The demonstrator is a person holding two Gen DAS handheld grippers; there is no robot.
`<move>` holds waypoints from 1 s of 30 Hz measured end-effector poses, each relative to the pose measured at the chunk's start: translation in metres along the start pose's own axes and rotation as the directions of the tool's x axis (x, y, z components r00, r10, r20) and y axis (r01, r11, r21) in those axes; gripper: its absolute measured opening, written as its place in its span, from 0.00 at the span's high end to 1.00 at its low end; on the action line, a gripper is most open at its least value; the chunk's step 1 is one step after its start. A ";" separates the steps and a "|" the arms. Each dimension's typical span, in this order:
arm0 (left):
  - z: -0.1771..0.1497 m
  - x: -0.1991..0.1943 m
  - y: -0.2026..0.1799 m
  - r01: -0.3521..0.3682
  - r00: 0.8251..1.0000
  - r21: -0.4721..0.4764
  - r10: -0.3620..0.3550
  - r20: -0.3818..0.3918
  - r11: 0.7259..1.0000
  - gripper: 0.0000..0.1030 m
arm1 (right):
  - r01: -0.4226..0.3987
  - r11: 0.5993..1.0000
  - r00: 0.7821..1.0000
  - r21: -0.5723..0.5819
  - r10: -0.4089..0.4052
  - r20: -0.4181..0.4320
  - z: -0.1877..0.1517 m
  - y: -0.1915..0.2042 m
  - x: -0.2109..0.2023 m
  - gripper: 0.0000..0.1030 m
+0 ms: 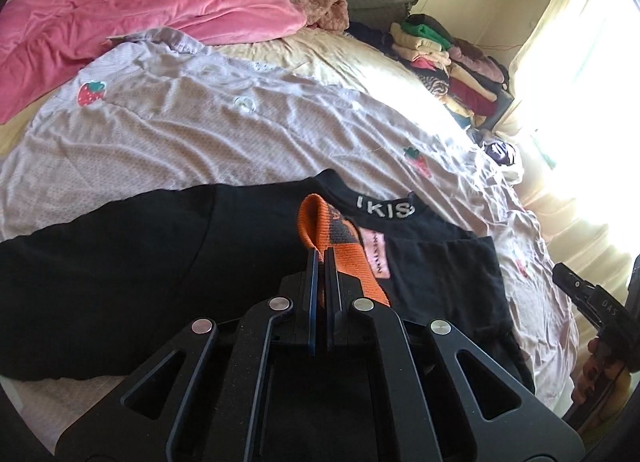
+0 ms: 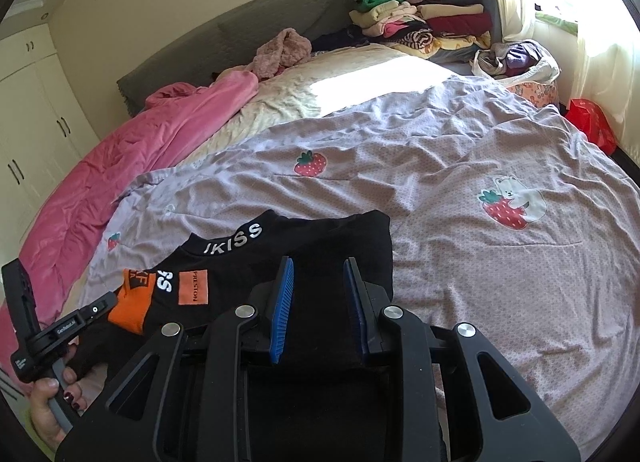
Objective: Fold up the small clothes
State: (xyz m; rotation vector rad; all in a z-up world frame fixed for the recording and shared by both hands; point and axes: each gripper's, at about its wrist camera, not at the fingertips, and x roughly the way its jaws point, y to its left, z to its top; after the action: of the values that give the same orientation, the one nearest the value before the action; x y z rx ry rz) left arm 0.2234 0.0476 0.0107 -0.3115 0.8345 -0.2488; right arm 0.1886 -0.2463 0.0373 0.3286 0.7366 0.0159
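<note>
Now the left tool [image 1: 323,258] is pinching the orange cuff [image 1: 320,221] at centre frame, folding the black top's [image 2: 320,246] sleeve inward on the bed [image 2: 460,221]; the right tool [image 2: 319,268] is gaping, holding nothing visibly. Next, laying it flat.

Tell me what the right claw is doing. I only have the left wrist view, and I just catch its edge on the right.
Observer: The right claw is over the right part of the black shirt, with its blue pads apart. I cannot tell whether they pinch any fabric.
Operator: The window side is all glare for me. Is anything past the far right corner of the bed?
Observer: Yes, a red bag stands just beyond the corner of the lilac bedspread, below the curtain.
</note>
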 end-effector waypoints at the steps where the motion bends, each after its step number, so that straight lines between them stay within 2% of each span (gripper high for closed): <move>1: -0.001 0.000 0.002 -0.012 1.000 0.006 0.012 -0.003 1.000 1.00 | 0.001 1.000 1.000 -0.008 -0.001 -0.006 -0.001 0.002 0.002 0.76; 9: -0.007 -0.006 0.013 -0.054 0.998 0.017 0.054 -0.008 0.998 1.00 | 0.011 0.999 0.998 -0.049 -0.014 -0.059 -0.016 0.012 0.025 0.76; 14: -0.006 -0.003 0.029 -0.153 0.988 0.011 0.153 -0.018 0.988 1.00 | 0.012 0.998 0.995 -0.062 -0.018 -0.096 -0.023 0.015 0.037 0.76; 16: -0.003 -0.010 0.033 -0.176 0.984 -0.003 0.176 0.016 0.984 0.99 | 0.013 0.997 0.995 -0.077 -0.021 -0.098 -0.024 0.018 0.039 0.76; 19: 0.000 -0.022 0.027 -0.151 0.987 0.016 0.149 0.056 0.988 0.94 | -0.005 0.995 0.994 -0.099 -0.007 -0.113 -0.027 0.024 0.042 0.76; 22: -0.005 -0.010 0.015 -0.106 0.994 0.046 0.106 0.000 0.993 0.94 | -0.026 0.992 0.989 -0.126 0.007 -0.146 -0.033 0.034 0.049 0.75; 24: -0.012 0.004 0.007 -0.112 0.992 0.093 0.117 -0.056 0.989 0.91 | -0.040 0.989 0.986 -0.144 0.016 -0.165 -0.036 0.040 0.054 0.74; 26: -0.020 0.021 0.002 -0.128 0.982 0.127 0.143 -0.119 0.984 0.85 | -0.044 0.987 0.984 -0.155 0.016 -0.179 -0.040 0.044 0.059 0.68; 27: -0.024 0.027 0.003 -0.131 0.978 0.133 0.150 -0.144 0.982 0.79 | -0.046 0.987 0.982 -0.156 0.016 -0.189 -0.041 0.044 0.063 0.68; 30: -0.034 0.046 0.011 -0.185 0.959 0.152 0.212 -0.186 0.971 0.74 | -0.015 0.988 0.975 -0.157 -0.020 -0.221 -0.045 0.039 0.075 0.66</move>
State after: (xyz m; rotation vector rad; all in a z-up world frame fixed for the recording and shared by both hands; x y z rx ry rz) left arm 0.2287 0.0363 -0.0459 -0.0759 1.0373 -0.1483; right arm 0.2184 -0.1866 -0.0321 0.1756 0.9517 0.1097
